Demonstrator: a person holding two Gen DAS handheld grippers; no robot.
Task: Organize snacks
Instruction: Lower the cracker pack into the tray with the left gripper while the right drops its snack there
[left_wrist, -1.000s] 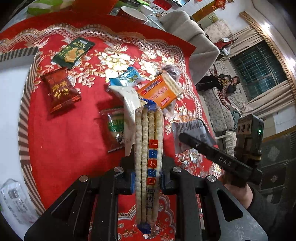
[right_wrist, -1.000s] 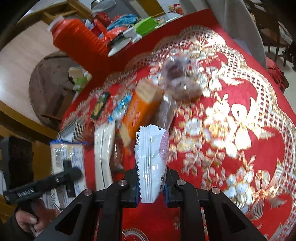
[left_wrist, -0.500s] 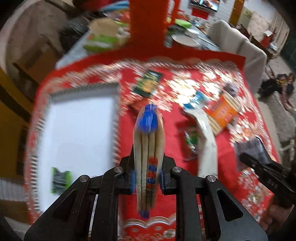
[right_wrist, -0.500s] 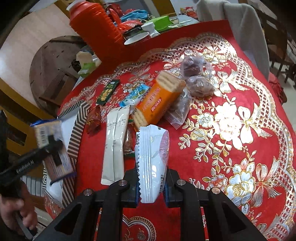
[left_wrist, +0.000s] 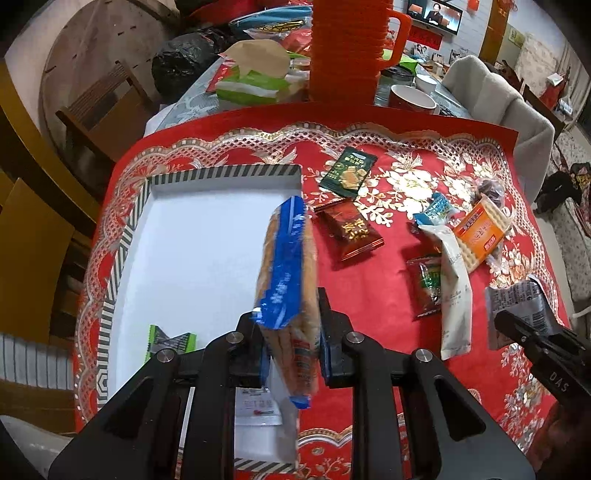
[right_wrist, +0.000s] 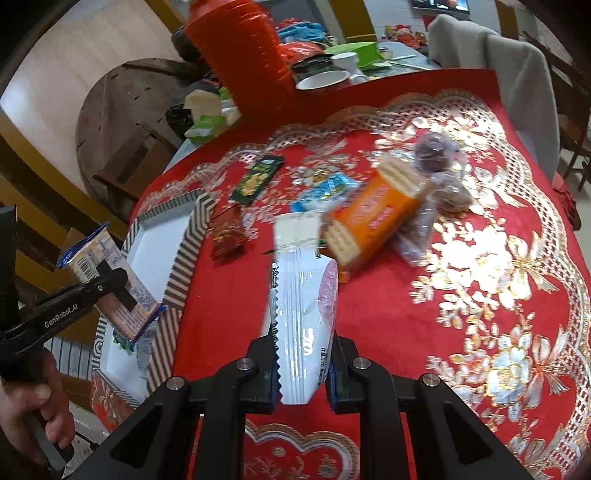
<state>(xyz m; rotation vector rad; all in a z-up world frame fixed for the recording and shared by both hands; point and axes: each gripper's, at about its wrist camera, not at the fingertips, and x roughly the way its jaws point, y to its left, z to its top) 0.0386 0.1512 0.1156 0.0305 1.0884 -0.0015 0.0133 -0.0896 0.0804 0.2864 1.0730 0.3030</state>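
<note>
Left gripper (left_wrist: 291, 350) of mine is clamped on the long biscuit pack (left_wrist: 288, 273), its jaws having just eased a hair with the pack between them; the pack's long axis runs away from me and tilts up, blue-sealed end farthest out. It hangs over the right-hand part of the white tray (left_wrist: 192, 236), near the striped wall. Plenty of bare tray floor lies to its left; only a small green-and-black packet (left_wrist: 170, 341) sits at the near left. My right gripper (right_wrist: 301, 373) is clamped on a white wrapper (right_wrist: 303, 317), standing upright, serrated edge on the left, above open red tablecloth (right_wrist: 406, 325). Farther out, right of the tray, lie a dark red packet (left_wrist: 349, 229), a green packet (left_wrist: 347, 170) and an orange cracker pack (left_wrist: 480, 232).
</note>
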